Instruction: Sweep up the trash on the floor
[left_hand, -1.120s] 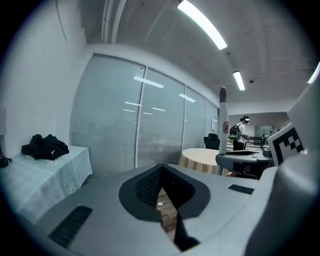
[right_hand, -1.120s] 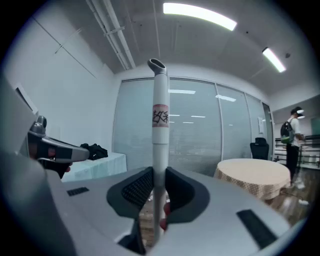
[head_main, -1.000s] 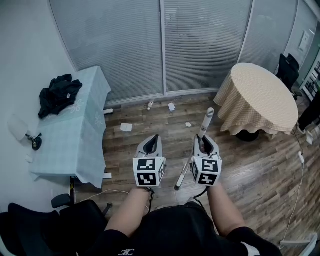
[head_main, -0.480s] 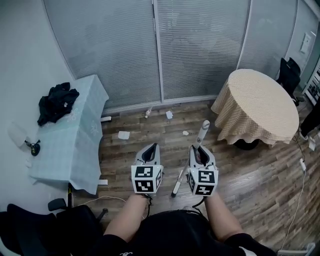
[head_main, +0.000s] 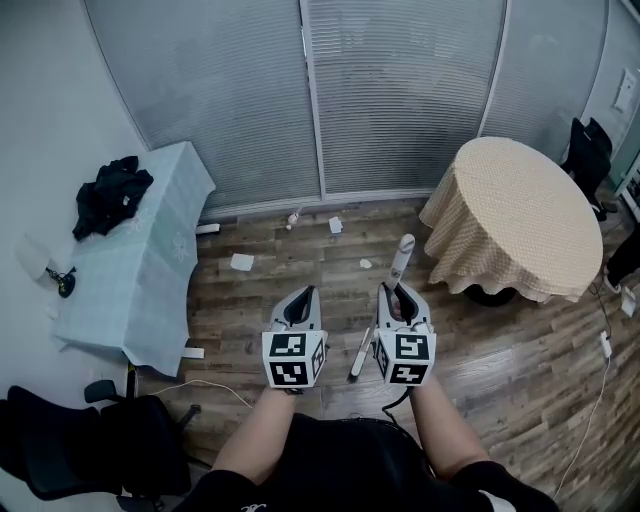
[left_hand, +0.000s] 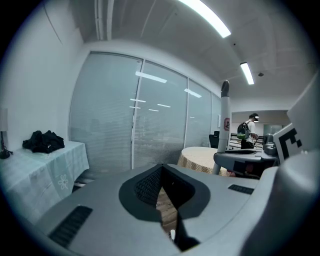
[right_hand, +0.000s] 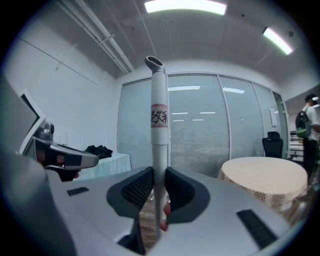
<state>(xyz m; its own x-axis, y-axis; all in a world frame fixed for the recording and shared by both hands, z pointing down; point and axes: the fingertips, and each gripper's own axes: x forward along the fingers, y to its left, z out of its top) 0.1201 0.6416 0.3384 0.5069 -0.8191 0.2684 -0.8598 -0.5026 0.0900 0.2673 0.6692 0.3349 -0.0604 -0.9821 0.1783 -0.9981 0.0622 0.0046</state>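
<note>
The right hand-held gripper (head_main: 398, 295) clamps the white plastic broom handle (right_hand: 159, 125); the left hand-held gripper (head_main: 302, 298) is closed on nothing. White paper scraps (head_main: 242, 262) lie upper centre on the wooden floor (head_main: 500, 360) (well ahead), so step closer before sweeping

Scattered trash (head_main: 242, 262) on floor (head_main: 300, 300) before blinds (head_main: 400, 90), side table (head_main: 140, 260) left, round table (head_main: 510, 210) right
</note>
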